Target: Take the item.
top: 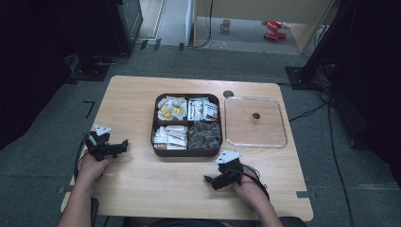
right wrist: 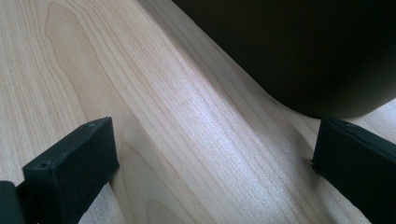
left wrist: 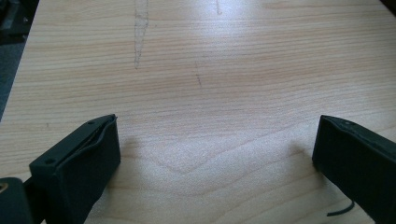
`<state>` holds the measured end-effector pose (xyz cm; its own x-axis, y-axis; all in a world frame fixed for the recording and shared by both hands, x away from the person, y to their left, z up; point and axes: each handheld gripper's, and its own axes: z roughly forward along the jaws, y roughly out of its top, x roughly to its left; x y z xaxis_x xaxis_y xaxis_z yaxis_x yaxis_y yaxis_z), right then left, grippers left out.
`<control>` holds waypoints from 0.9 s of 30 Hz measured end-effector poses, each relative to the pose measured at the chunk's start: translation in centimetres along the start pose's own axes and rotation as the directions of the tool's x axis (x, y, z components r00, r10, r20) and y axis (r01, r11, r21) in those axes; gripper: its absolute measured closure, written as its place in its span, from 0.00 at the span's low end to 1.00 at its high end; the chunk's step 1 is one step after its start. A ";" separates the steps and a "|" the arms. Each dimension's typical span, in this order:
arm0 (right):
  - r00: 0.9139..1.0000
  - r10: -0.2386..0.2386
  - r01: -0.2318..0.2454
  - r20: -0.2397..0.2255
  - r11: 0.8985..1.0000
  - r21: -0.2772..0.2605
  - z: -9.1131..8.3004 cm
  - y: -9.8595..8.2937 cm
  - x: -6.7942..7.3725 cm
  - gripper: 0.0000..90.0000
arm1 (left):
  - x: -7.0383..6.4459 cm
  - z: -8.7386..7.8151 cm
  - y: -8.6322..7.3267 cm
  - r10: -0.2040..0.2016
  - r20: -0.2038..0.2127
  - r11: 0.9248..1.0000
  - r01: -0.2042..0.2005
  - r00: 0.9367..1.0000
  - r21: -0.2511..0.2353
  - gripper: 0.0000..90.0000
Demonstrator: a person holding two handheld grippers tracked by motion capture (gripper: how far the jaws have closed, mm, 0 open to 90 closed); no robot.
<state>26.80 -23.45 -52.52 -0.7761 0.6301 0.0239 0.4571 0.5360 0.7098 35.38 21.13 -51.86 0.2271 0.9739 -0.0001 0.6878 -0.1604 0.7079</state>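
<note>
Landmark: brown tray (top: 161,150) at table centre, four compartments, all filled.

Nearest the person: right gripper (top: 208,179) resting on the table (top: 142,189) just in front of the tray's near right corner. Jaws spread wide, nothing between them; right gripper view shows bare wood in the gap and the tray's dark wall (right wrist: 299,56) close ahead.

Left gripper (top: 125,144) on the table, well to the left of the tray, pointing toward it. Jaws likewise spread, empty; wood grain between them (left wrist: 210,140).

Tray contents: white packets (top: 169,136) near left, dark wrapped pieces (top: 205,134) near right, yellow-and-pale pieces (top: 170,108) far left, printed sachets (top: 203,109) far right.

Right of the tray, just beside it: clear lid (top: 255,122), lying flat, off the tray.

Beyond the table: a mug (top: 225,24) on the floor.

Risks, as judged: the lid is clear and thin-edged, easy to misjudge; a pinch at one rim could let it slip or swing into the tray. The right gripper sits close to the tray wall; a careless lift could nudge the tray and scatter packets.
</note>
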 end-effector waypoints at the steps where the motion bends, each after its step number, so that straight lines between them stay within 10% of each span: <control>1: 1.000 0.000 0.000 0.000 1.000 0.000 0.0 0.0 0.0 0.00 | 0.0 0.0 0.0 0.000 0.000 1.000 0.000 1.000 0.000 0.01; 27: 1.000 0.001 -0.001 0.001 1.000 0.001 0.0 0.0 0.0 0.00 | -0.3 -0.1 0.0 -0.014 -0.016 1.000 0.014 1.000 0.000 0.01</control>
<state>26.79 -23.45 -52.52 -0.7751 0.6314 0.0242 0.4585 0.5357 0.7091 35.25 20.86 -51.86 0.2061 0.9785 0.0011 0.6913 -0.1464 0.7076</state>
